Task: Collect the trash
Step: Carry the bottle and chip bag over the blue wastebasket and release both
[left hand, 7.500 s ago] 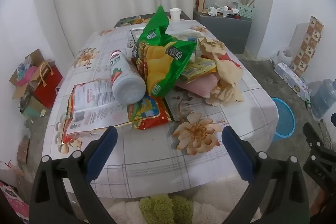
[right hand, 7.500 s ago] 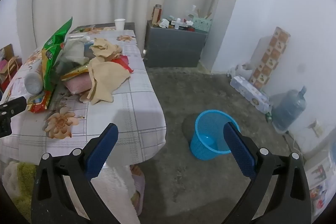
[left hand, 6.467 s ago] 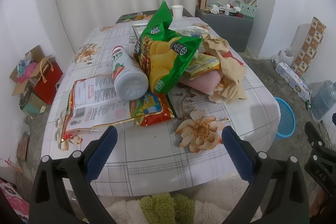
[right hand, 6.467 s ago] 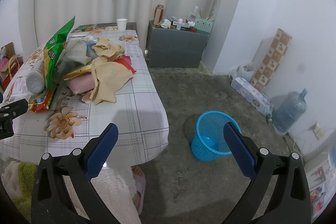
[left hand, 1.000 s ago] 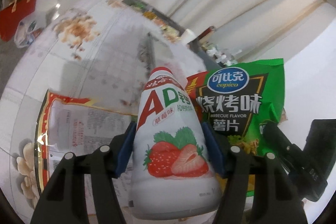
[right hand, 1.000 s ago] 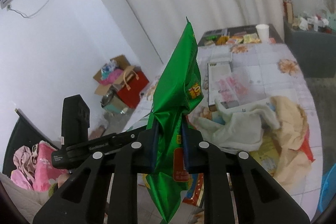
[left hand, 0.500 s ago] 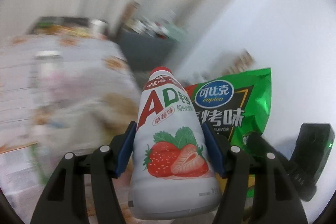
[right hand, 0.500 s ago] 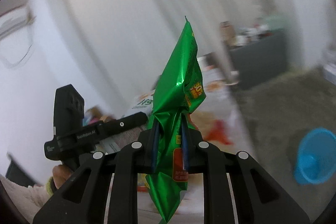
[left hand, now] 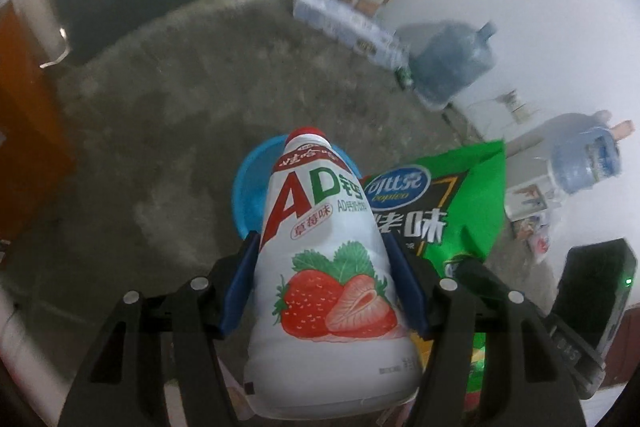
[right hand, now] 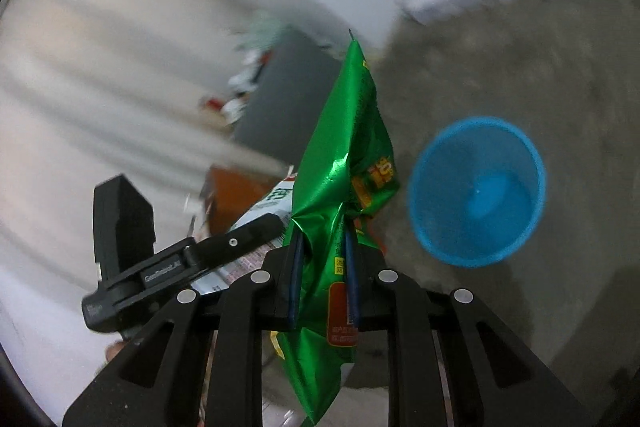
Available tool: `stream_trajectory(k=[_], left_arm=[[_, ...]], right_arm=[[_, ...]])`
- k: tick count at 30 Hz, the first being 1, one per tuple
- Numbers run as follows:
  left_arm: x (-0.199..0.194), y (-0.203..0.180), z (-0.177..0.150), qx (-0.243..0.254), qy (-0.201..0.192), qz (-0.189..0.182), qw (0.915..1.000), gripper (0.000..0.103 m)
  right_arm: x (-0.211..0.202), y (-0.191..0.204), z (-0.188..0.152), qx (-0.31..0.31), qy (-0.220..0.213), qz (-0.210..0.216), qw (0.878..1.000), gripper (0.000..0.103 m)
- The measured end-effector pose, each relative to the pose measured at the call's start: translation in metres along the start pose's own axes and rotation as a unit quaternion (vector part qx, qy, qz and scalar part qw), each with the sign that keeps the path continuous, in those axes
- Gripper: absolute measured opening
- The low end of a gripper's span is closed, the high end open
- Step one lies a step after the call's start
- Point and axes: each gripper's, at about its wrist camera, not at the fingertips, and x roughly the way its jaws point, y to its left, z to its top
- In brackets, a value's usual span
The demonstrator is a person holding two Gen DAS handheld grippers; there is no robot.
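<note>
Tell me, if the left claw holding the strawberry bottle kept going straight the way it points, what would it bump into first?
Probably the blue basket on the floor. The left claw grips the strawberry bottle, and the bottle's red cap lines up with the basket's rim. Nothing else shows in between, though how far down the basket sits is hard to judge.

Blue basket (right hand: pixel 476 191) stands on grey concrete floor (left hand: pixel 152 131).
</note>
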Motion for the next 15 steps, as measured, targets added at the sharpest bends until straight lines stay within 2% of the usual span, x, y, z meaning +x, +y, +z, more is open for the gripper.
stream_trajectory(k=[1, 4, 10, 11, 13, 14, 15], left_arm=[[0.023, 0.000, 0.007, 0.001, 0.010, 0.008, 0.9999, 0.061], [0.076, 0.002, 0.025, 0.002, 0.026, 0.021, 0.9994, 0.061], [0.154, 0.000, 0.033, 0.033, 0.042, 0.042, 0.9977, 0.062], [0.166, 0.000, 0.034, 0.031, 0.052, 0.046, 0.9971, 0.062], [0.181, 0.001, 0.037, 0.024, 0.069, 0.043, 0.9964, 0.066], [0.183, 0.002, 0.038, 0.022, 0.073, 0.040, 0.9963, 0.071], [0.183, 0.002, 0.041, 0.018, 0.072, 0.039, 0.9965, 0.075]], right_arm=[[0.020, -0.025, 0.010, 0.042, 0.009, 0.005, 0.999, 0.017], [0.060, -0.071, 0.032, 0.106, 0.012, -0.005, 0.994, 0.017], [0.118, -0.131, 0.041, 0.194, 0.012, -0.012, 0.981, 0.023], [0.129, -0.138, 0.042, 0.205, 0.015, -0.012, 0.979, 0.028], [0.145, -0.151, 0.045, 0.218, 0.008, -0.024, 0.976, 0.049], [0.144, -0.159, 0.046, 0.221, 0.004, -0.026, 0.975, 0.062], [0.148, -0.165, 0.041, 0.224, 0.006, -0.033, 0.974, 0.064]])
